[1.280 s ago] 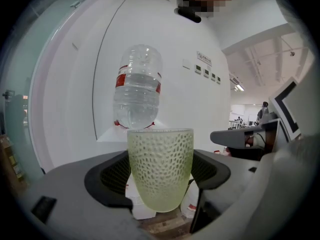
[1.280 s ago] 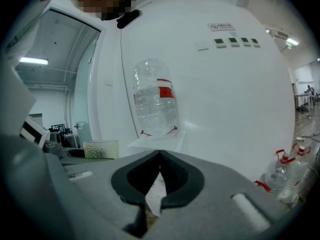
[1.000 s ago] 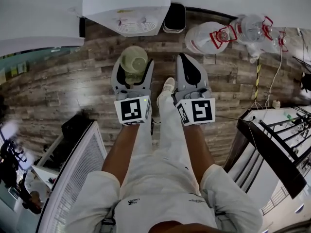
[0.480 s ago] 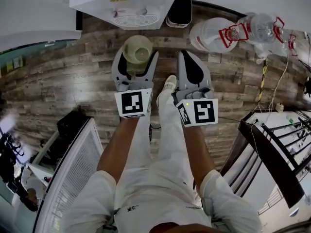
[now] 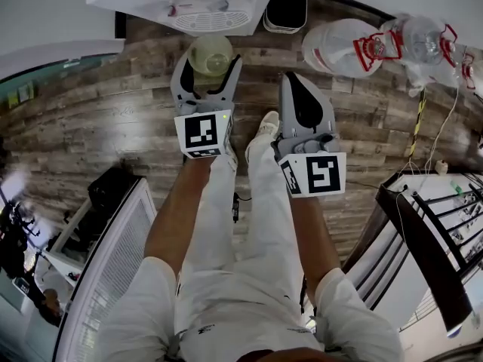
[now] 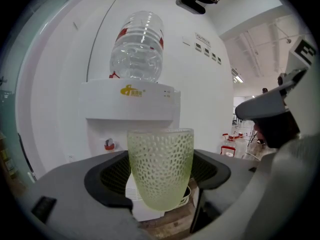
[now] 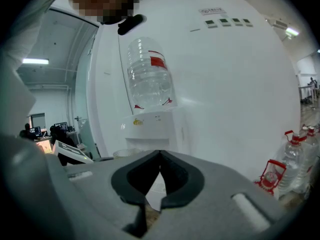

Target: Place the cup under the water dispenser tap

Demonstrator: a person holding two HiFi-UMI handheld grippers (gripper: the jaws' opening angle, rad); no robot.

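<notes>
A pale green dimpled cup [image 6: 161, 169] stands upright between the pads of my left gripper [image 6: 160, 179], which is shut on it. In the head view the cup [image 5: 210, 55] and left gripper [image 5: 208, 65] sit just in front of the white water dispenser [image 5: 204, 2], close to its grille [image 5: 202, 23]. The dispenser [image 6: 130, 114] carries a clear bottle [image 6: 137, 49], and a red tap [image 6: 109, 145] shows left of the cup's rim. My right gripper [image 5: 293, 78] hangs to the right, shut with nothing in it [image 7: 159, 156].
The floor [image 5: 113, 111] is wood plank. Large water bottles [image 5: 347, 47] with red handles lie to the dispenser's right, and a black bin [image 5: 287, 7] stands beside it. A white slatted unit [image 5: 113, 277] is at lower left and a dark rack [image 5: 423, 232] at lower right.
Both grippers have sunk lower and moved toward the dispenser. The cup, still held in the left one, is now much closer to the dispenser's front.
</notes>
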